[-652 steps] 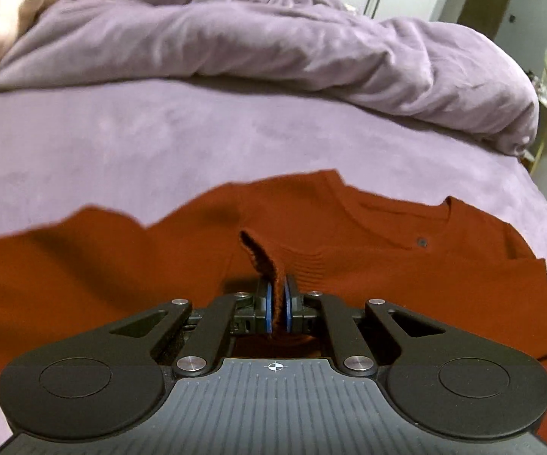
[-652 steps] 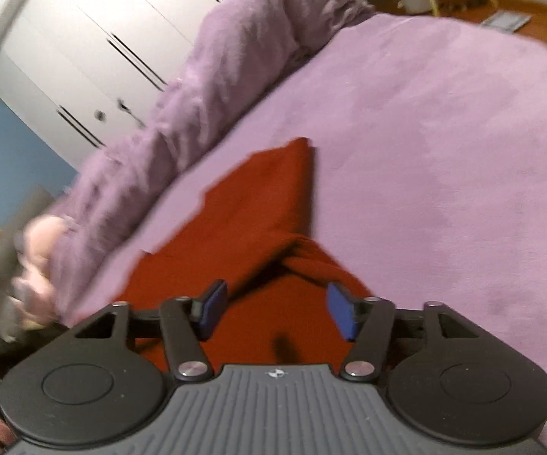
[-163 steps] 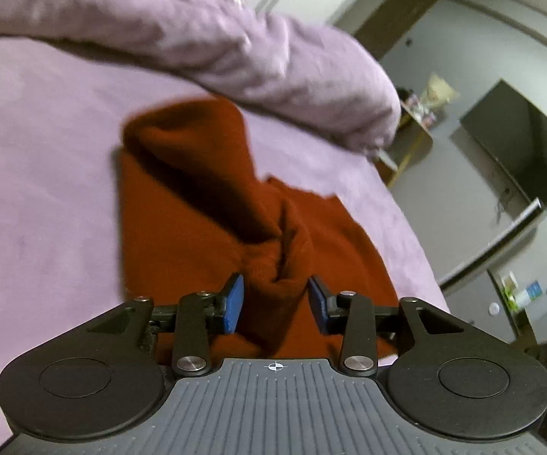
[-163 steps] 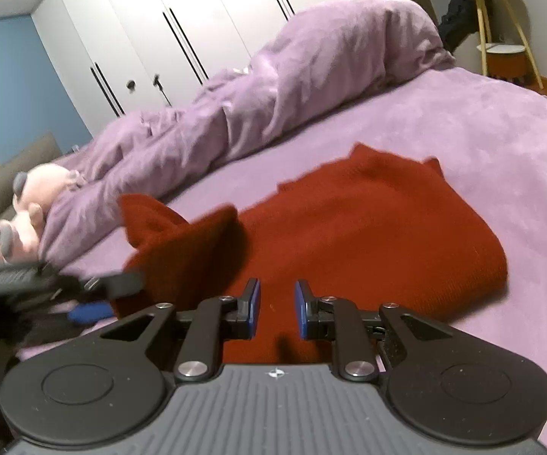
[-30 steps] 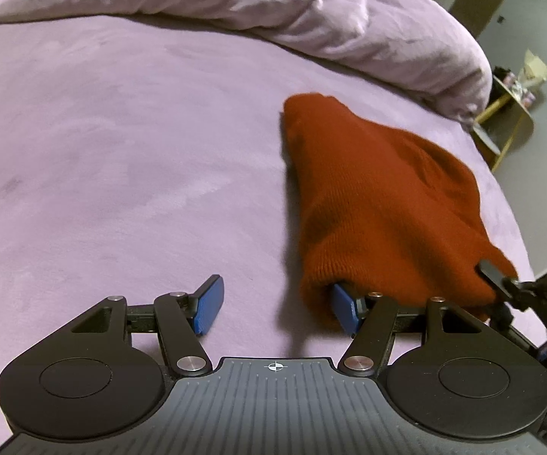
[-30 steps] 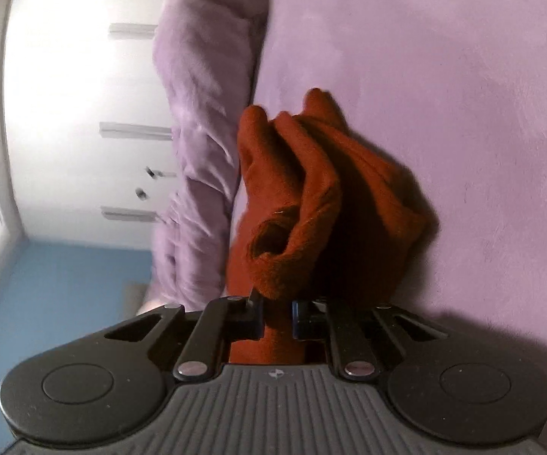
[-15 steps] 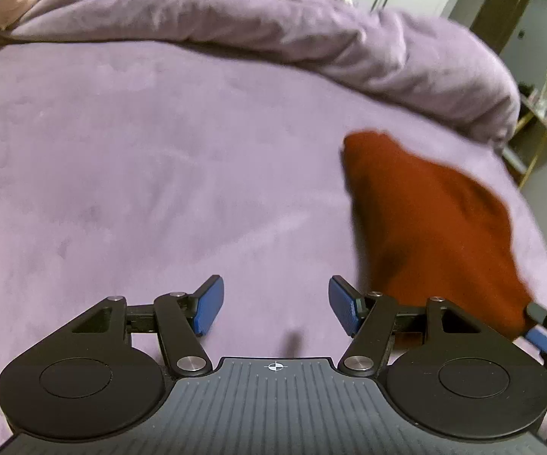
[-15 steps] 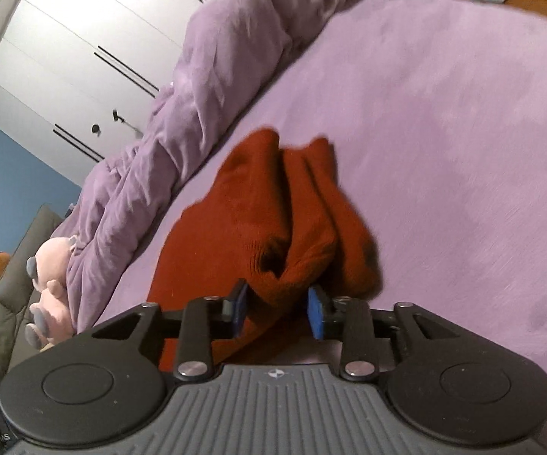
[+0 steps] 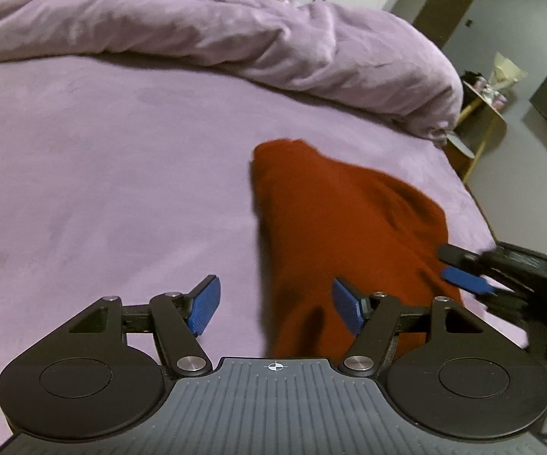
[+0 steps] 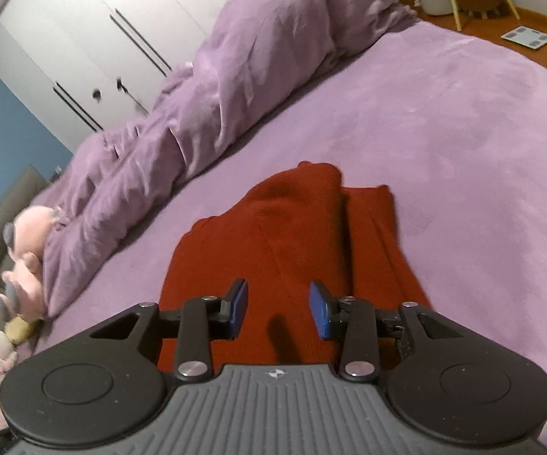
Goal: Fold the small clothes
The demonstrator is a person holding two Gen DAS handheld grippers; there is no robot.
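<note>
**Red knit folded on bed, both claws open and empty**

The red sweater [image 10: 296,242] is lying in a folded bundle on the purple bed [image 10: 463,144], near the bed's edge in the left wrist view. The left claw [image 9: 275,305] is hovering with its pads spread wide, nothing between them; the bundle's near end is sitting at about 1 o'clock from it, just beside the right pad. The right claw [image 10: 277,313] is also standing open and empty, hanging over the sweater's near part, the garment stretching away toward 12 o'clock. In the left wrist view the right claw [image 9: 467,275] is showing at 3 o'clock, at the bundle's far side.

Handling judgement: knit looks soft, limp and thick, light enough, not fragile and not slippery; layers are likely slumping or sliding apart if lifted from one point. A ridge is running along the top, so the fold is looking lumpy, not flat. Best hold is probably a pinch through all layers at the near corners, one claw per corner, or pressing along the ridge to flatten it. The crumpled duvet [image 9: 235,30] is lying at 12 o'clock, well apart.
</note>
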